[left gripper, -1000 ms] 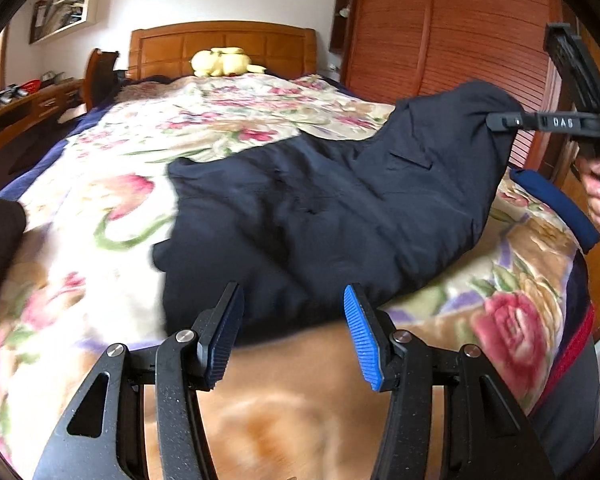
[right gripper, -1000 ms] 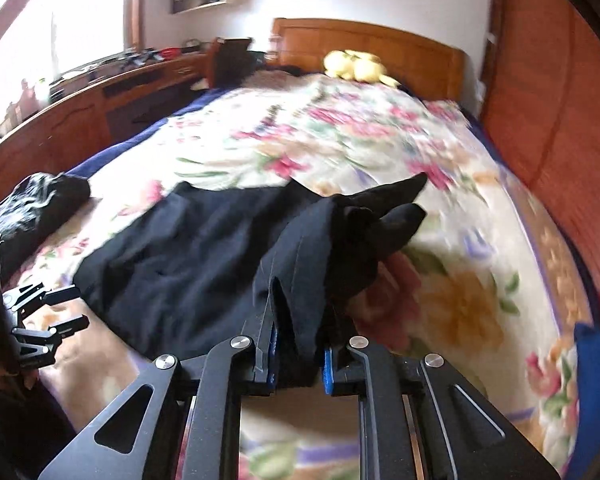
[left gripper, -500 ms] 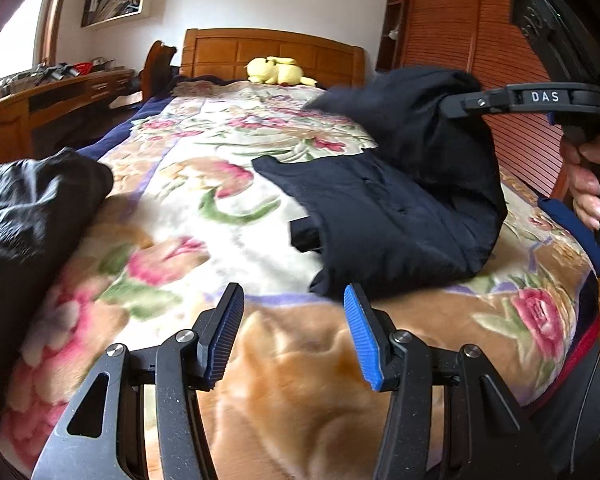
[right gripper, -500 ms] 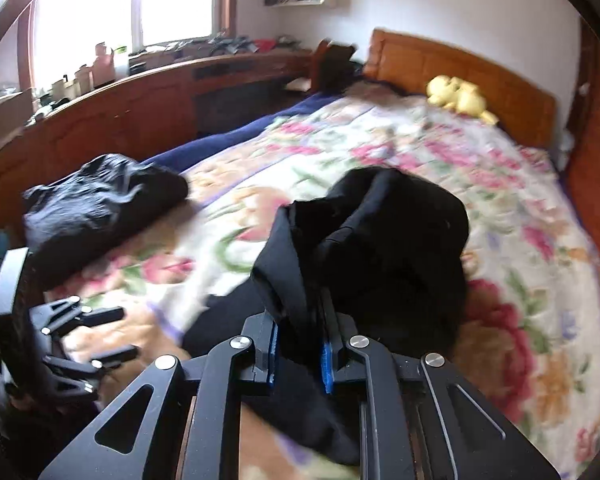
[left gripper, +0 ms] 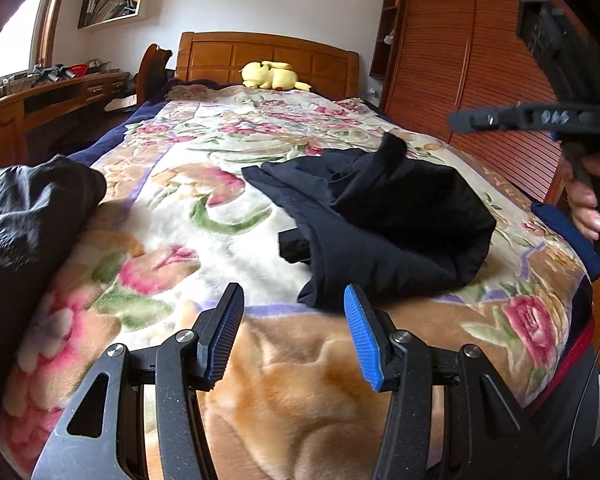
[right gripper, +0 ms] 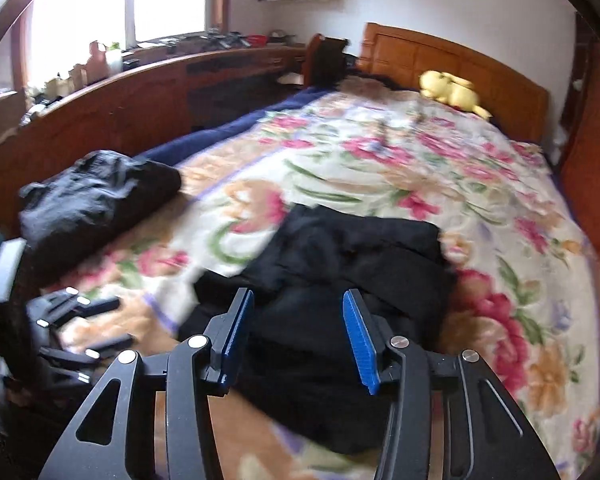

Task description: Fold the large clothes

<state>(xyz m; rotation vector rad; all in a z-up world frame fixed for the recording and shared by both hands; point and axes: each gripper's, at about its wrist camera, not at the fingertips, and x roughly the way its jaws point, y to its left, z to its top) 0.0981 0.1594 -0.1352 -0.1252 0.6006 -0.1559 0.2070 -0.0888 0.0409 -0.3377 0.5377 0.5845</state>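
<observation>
A dark garment lies bunched and half folded on the floral blanket, toward the foot of the bed and nearer the wardrobe side. One flap is doubled over the rest, and a small peak of cloth sticks up at the top of the heap.

The right gripper hangs just above the near edge of the garment. Its jaws have just been opening, and they now stand apart with the blue pads clear of the cloth; nothing is pinched between them. In the left wrist view that same gripper shows at the right edge, blurred, with a hand wrapped round its handle.

The left gripper hovers over the tan border of the blanket, short of the garment's nearest corner. Its jaws are apart and hold nothing.

A second dark bundle sits at the left edge of the bed, well apart from the garment. A yellow plush toy rests against the wooden headboard. A long wooden desk runs beneath the window along the far side.
</observation>
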